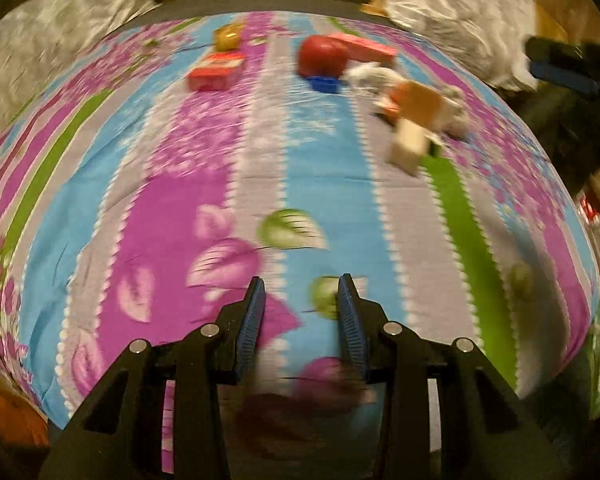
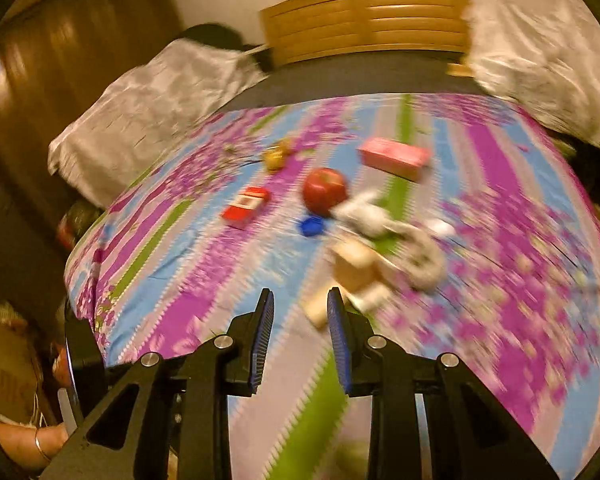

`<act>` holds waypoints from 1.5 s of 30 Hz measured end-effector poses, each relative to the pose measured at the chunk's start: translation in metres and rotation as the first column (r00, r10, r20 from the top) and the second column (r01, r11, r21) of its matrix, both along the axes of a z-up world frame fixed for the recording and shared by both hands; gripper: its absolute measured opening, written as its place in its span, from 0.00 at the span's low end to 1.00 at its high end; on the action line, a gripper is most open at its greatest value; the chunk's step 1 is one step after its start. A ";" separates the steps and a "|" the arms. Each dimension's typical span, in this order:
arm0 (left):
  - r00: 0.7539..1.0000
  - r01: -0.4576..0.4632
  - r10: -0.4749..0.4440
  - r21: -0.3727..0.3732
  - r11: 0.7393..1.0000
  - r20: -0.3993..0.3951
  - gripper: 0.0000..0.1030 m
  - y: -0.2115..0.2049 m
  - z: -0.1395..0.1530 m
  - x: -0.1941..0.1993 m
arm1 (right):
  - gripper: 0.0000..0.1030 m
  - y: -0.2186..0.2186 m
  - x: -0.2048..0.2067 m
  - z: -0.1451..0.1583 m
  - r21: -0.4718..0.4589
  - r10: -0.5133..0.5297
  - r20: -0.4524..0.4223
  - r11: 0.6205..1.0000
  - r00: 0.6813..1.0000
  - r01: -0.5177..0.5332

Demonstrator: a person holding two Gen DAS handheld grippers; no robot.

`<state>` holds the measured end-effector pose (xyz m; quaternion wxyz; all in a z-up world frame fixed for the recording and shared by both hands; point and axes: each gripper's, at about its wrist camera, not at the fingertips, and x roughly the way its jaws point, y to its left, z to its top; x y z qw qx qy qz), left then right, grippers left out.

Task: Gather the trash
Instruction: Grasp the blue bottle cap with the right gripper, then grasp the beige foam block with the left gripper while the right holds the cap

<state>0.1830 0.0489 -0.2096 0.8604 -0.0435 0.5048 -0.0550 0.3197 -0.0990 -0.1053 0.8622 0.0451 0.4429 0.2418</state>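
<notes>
Bedroom: striped floral bedspread point(image 2: 204, 280) under a wooden headboard point(image 2: 364, 16), pillows at both far corners.
Trash: crumpled white paper point(image 2: 374, 216) and tan cartons point(image 2: 356, 268) piled beside a red apple point(image 2: 325, 190); red packet point(image 2: 246, 206), pink box point(image 2: 394, 158) apart.
Handling: likely light and crushable; pinch a paper fold.
Grippers: left hand-held gripper point(image 1: 300, 300) and right hand-held gripper point(image 2: 300, 316) part-open, empty.
Room: broad open bedspread; edges drop away.

Both the left gripper point(image 1: 301, 292) and the right gripper point(image 2: 301, 306) are black angular frames with triangular cut-outs, round silver screw heads on the linkages, and two narrow fingers faced with ribbed blue pads point(image 1: 252, 320).
</notes>
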 end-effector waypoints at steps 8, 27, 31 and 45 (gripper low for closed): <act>0.997 -0.081 0.081 -0.072 0.994 -0.005 0.36 0.033 -0.006 0.009 | 0.49 0.097 0.116 -0.084 -0.216 0.002 -0.083 0.976 0.997 -0.020; 0.996 -0.088 0.091 -0.108 0.990 0.022 0.38 0.044 -0.005 0.033 | 0.39 0.073 0.122 -0.065 -0.041 -0.049 -0.053 0.998 0.997 0.047; 0.998 0.016 -0.010 -0.091 0.996 0.062 0.38 0.015 0.004 0.043 | 0.40 -0.004 0.051 0.004 0.107 -0.139 0.044 0.985 0.989 0.134; 0.929 0.369 -0.365 -0.104 0.923 0.063 0.37 -0.112 -0.016 0.133 | 0.40 -0.140 -0.111 -0.012 0.126 -0.409 -0.079 0.900 0.909 0.417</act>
